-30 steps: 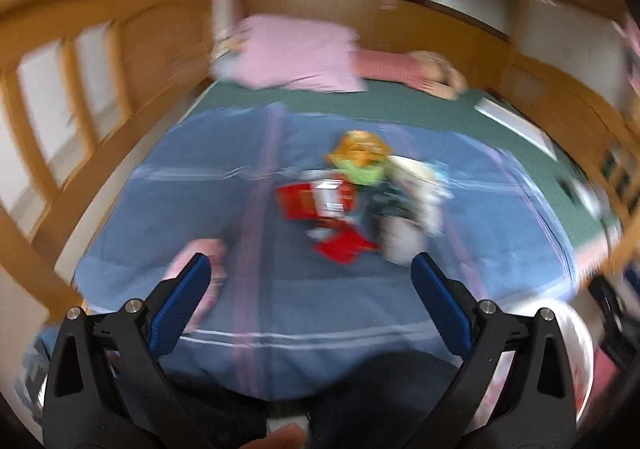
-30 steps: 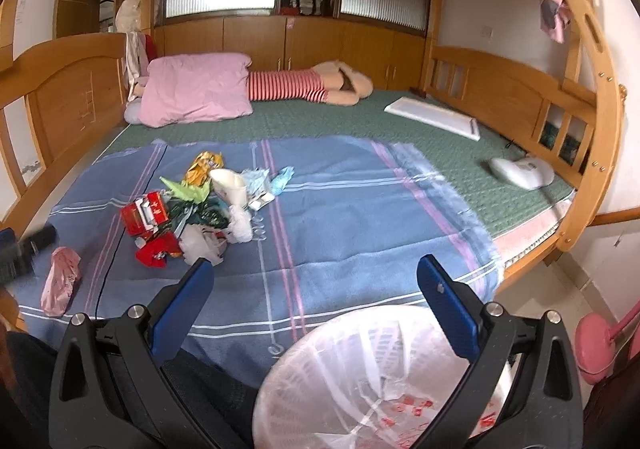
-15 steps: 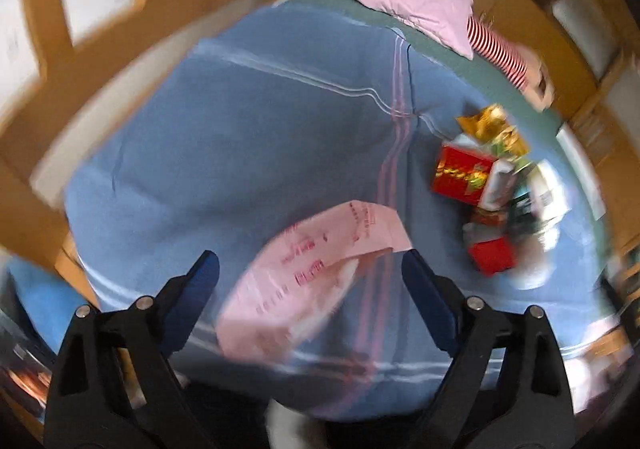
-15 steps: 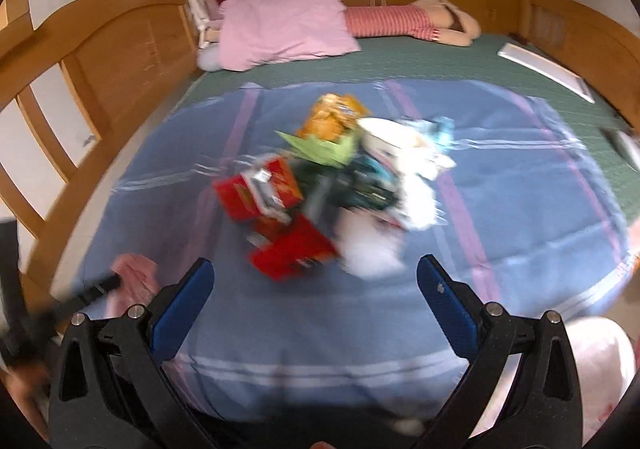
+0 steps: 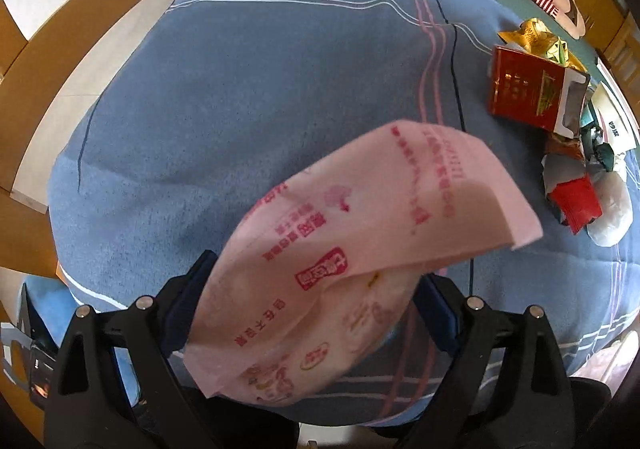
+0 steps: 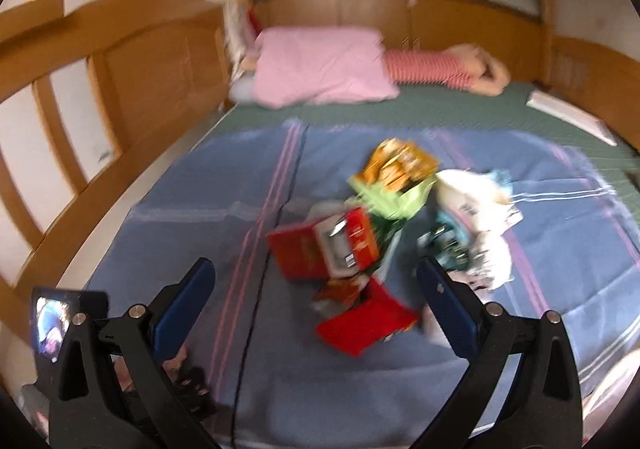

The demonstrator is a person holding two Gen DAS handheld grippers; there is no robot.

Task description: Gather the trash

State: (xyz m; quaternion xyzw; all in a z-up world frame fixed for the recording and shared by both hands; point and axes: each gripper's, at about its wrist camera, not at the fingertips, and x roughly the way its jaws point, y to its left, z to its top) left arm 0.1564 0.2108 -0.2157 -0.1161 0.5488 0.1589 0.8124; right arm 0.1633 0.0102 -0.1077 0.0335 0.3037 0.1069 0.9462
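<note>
Both tongs stand with jaws apart: the left gripper straddles a pink printed wrapper near the blanket's near edge, though whether its pads press the wrapper is hidden. Only the right wrist view shows the right gripper, empty, above the trash pile mid-blanket, with the pink pillow beyond; the left view catches that pile at its right margin.

I see a blue blanket with pink and white stripes spread over a green mattress cover. Beyond the blanket, at the headboard end, a pink pillow lies beside a red-and-white striped bolster. A wooden bed rail runs along the blanket's left edge. A flat white panel lies right of the bolster.
</note>
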